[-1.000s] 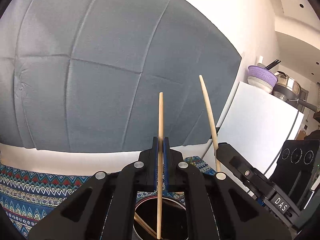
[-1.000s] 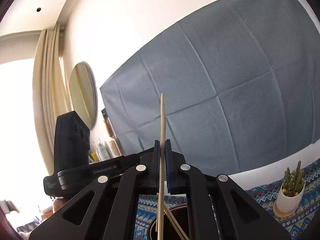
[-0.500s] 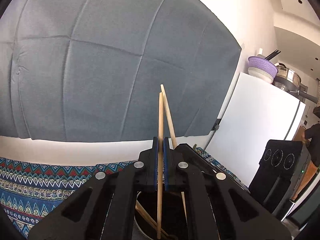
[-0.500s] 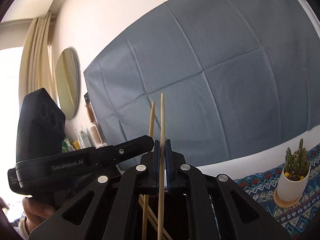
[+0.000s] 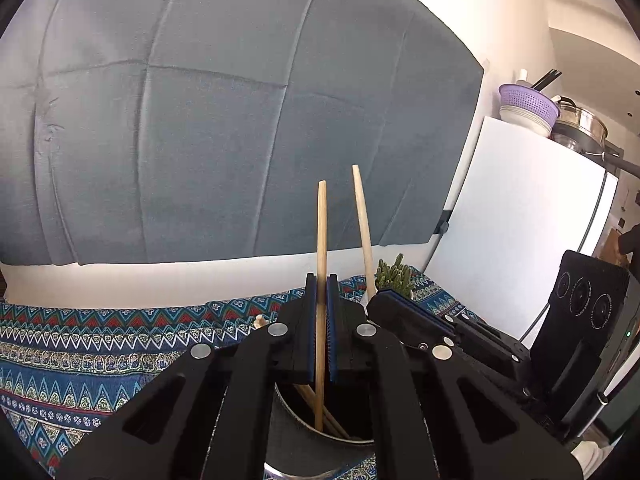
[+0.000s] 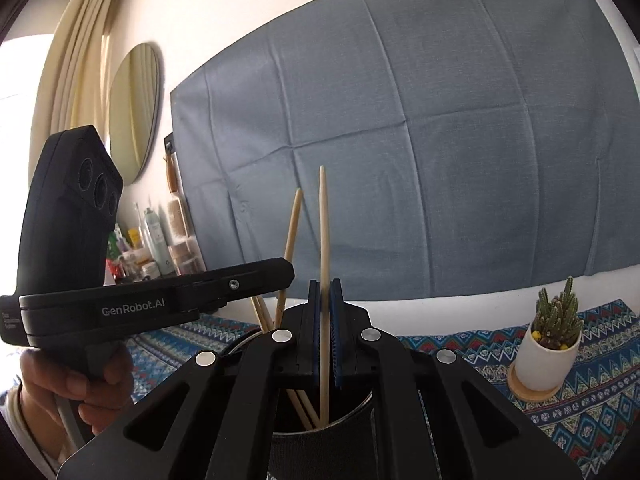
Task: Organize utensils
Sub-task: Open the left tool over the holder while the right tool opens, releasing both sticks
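Over holder (image 5: 320, 432): both hand-held grippers (image 5: 320, 292) (image 6: 324, 296) remain clamped on chopsticks (image 5: 321, 280) (image 6: 324, 264), now farther apart.

The left claw (image 5: 321, 292) points forward and slightly upward, its two black fingers with blue ribbed pads (image 5: 310, 320) drawn almost together, pinching a thin light wooden chopstick (image 5: 321, 240) that stands upright between them. The right claw (image 6: 325, 296) holds the same pose, its pads (image 6: 335, 332) closed nearly flat on a second thin light wooden chopstick (image 6: 323, 232) rising past the fingertips. The two claws sit close side by side, each showing in the other's view, the left one crossing just beside the right. The person's bare left hand (image 6: 70, 388) wraps around the left claw's black handle, fingers curled under it.
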